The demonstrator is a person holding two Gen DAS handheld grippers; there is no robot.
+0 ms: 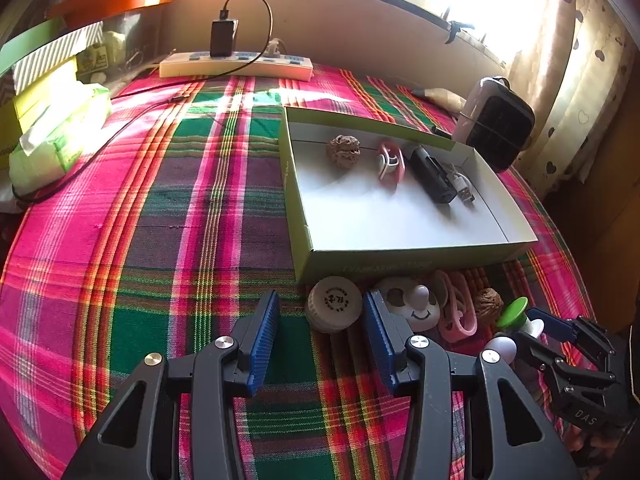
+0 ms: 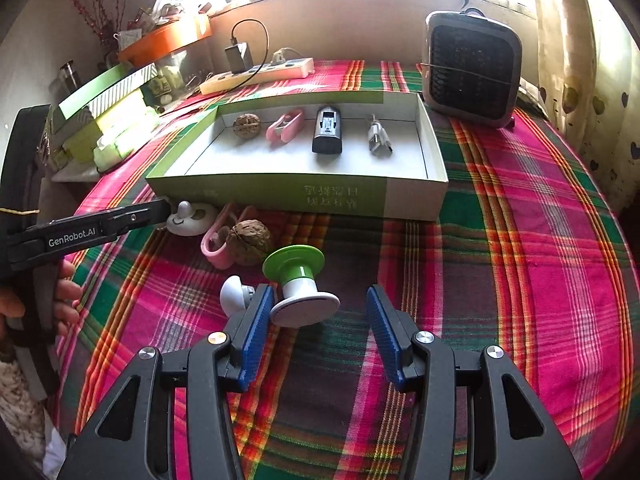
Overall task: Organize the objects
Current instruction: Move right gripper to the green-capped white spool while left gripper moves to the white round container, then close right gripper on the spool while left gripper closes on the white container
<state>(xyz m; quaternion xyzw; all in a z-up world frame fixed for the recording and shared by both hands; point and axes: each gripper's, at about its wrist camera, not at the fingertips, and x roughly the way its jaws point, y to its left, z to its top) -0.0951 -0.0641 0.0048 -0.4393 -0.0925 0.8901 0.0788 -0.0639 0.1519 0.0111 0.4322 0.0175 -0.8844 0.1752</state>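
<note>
A shallow green box [image 1: 304,240] [image 2: 432,148] with a white inside holds a walnut [image 1: 343,151] [image 2: 246,125], a pink clip [image 1: 390,162] [image 2: 285,126], a black device [image 1: 432,174] [image 2: 327,135] and a USB plug [image 1: 464,192] [image 2: 378,140]. In front of it lie a white cap [image 1: 334,304], a white smiley hook [image 1: 416,304] [image 2: 190,216], a pink clip [image 1: 458,308] [image 2: 214,244], a walnut [image 1: 488,304] [image 2: 252,240], a green-and-white spool [image 1: 516,314] [image 2: 298,280] and a white knob [image 2: 236,294]. My left gripper [image 1: 320,316] is open around the cap. My right gripper [image 2: 316,308] is open around the spool.
A power strip [image 1: 236,65] [image 2: 256,74] with a charger lies at the back of the plaid cloth. A small dark heater [image 1: 500,124] [image 2: 472,66] stands behind the box at the right. Tissue packs and boxes [image 1: 56,136] [image 2: 116,120] are stacked at the left.
</note>
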